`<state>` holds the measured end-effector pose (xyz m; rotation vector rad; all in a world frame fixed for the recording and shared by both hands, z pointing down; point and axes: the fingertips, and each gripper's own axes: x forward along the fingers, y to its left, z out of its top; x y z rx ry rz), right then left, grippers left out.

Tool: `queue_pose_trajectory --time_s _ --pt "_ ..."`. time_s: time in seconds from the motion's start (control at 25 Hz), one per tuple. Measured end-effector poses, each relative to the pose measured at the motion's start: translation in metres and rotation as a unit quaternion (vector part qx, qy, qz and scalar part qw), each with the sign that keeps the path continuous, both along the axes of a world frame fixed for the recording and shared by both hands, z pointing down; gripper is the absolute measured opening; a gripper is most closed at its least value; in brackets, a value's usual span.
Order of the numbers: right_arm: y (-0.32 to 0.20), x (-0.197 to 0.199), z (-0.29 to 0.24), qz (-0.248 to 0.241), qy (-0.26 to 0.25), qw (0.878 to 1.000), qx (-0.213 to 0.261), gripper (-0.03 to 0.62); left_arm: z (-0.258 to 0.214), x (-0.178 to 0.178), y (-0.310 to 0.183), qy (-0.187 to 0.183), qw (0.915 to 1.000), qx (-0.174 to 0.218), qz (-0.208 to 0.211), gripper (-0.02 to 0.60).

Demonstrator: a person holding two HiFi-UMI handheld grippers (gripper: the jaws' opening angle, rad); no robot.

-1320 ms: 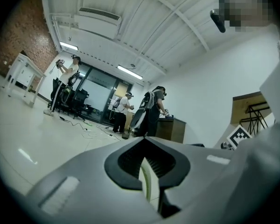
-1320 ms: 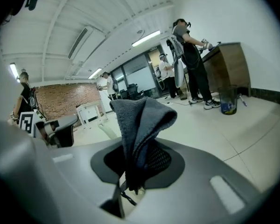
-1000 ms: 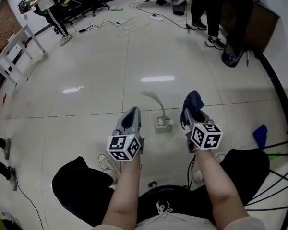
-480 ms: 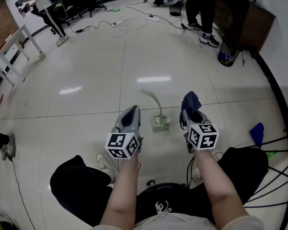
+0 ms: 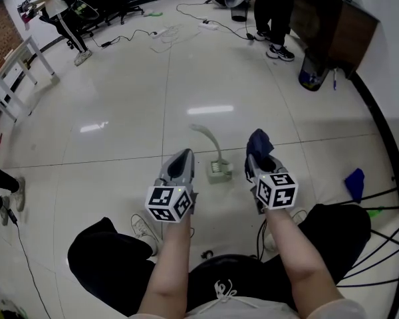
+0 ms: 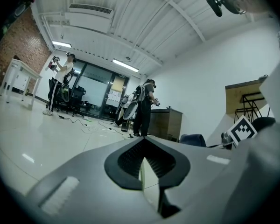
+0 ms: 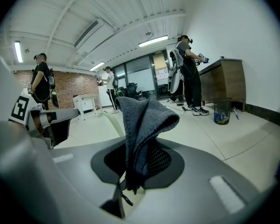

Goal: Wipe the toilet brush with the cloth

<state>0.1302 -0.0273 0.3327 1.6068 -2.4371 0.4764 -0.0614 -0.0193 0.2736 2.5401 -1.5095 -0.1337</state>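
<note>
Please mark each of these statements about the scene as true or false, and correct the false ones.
1. The right gripper holds a dark cloth in its jaws. True.
2. The left gripper grips the toilet brush. False: its jaws are together on nothing, and the toilet brush stands on the floor between the two grippers.
3. The cloth is pressed against the toilet brush. False: in the head view the cloth is apart from it, to its right.
4. A small blue thing lies on the floor at the person's right. True.
</note>
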Motion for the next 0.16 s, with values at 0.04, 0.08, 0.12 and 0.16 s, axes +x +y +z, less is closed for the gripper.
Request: queue_pose_trajectory --time_s 0.04,0.08,0.12,0.16 --pt "0.0001 0.0004 0.0008 0.000 0.000 1.000 -0.001 0.071 0.0010 0.0012 -0.0001 0.000 1.0000 -0.001 0.002 0.006" --pt "0.0005 0.0006 0.0024 0.001 0.001 1.000 -0.001 0.071 0.0028 0.0020 0.0002 0.000 1.0000 -0.003 0.003 0.006" --pt "0.0010 0.0007 0.0043 0.001 0.001 1.000 -0.001 0.071 0.0050 0.0026 0.0005 0.000 1.0000 -0.004 0.005 0.006" --pt "0.0016 0.0007 0.0063 0.002 0.002 1.000 -0.002 0.071 0.0072 0.0031 0.0010 0.000 1.0000 -0.005 0.006 0.006"
